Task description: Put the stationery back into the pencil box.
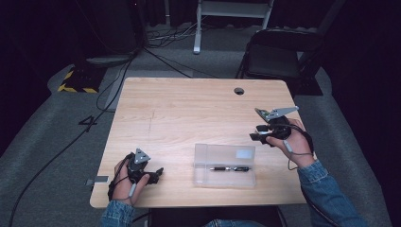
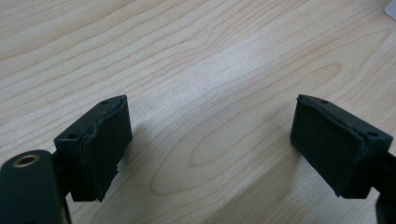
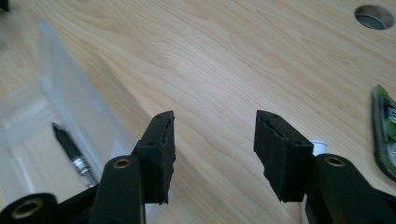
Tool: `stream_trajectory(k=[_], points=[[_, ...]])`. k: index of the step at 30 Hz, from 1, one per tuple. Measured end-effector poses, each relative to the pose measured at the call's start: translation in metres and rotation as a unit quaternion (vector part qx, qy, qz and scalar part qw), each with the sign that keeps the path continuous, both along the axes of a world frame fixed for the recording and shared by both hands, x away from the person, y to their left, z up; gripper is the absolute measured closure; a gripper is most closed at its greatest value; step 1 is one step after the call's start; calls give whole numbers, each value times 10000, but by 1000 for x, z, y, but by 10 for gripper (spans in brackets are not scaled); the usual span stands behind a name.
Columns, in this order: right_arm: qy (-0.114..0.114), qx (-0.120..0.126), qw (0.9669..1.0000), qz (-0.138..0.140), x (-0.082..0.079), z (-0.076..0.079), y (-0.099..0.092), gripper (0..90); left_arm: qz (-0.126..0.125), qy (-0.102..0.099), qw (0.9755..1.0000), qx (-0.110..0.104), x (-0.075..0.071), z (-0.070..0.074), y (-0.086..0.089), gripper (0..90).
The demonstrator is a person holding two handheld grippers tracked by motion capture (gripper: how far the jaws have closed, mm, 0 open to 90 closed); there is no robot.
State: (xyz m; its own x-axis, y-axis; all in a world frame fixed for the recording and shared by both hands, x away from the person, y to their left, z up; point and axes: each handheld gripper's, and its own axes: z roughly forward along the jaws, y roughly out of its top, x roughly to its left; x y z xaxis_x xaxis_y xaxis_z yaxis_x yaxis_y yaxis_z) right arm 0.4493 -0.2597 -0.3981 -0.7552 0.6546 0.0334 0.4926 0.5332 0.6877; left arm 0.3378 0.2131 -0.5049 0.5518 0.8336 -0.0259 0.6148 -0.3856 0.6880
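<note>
Tabletop (image 1: pixel 189 109): carrying a clear box toward five o'clock.
Clear box (image 1: pixel 225 165): lying open-topped, keeping the pen (image 1: pixel 230 169) contained; its far wall is blurring into the wood.
Right gripper (image 1: pixel 257 132): hovering at three o'clock, fingers (image 3: pixel 159 154) standing apart, gripping nothing.
Left gripper (image 1: pixel 158 172): resting at seven o'clock, fingers (image 2: pixel 100 144) gaping, empty.
Green object (image 3: pixel 385 126): being cut off, unidentifiable.

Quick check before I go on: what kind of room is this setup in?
Probably a recording studio or lab corner, not a home: a lone wooden table on grey carpet, dark surroundings, cables trailing over the floor, a folding chair behind, and a hazard-striped stand base.
</note>
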Motion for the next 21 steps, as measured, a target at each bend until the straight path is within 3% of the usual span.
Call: stream_trajectory(k=[6,10,21], points=[[2,-109,9995,-289,18,-5,-12,479,3,-4,10000,13,1,0,0,123],[-88,-178,9984,-534,32,-10,-22,425,3,-3,10000,11,1,0,0,123],[-230,-298,9964,-759,62,-14,-34,393,3,-1,10000,9,1,0,0,123]])
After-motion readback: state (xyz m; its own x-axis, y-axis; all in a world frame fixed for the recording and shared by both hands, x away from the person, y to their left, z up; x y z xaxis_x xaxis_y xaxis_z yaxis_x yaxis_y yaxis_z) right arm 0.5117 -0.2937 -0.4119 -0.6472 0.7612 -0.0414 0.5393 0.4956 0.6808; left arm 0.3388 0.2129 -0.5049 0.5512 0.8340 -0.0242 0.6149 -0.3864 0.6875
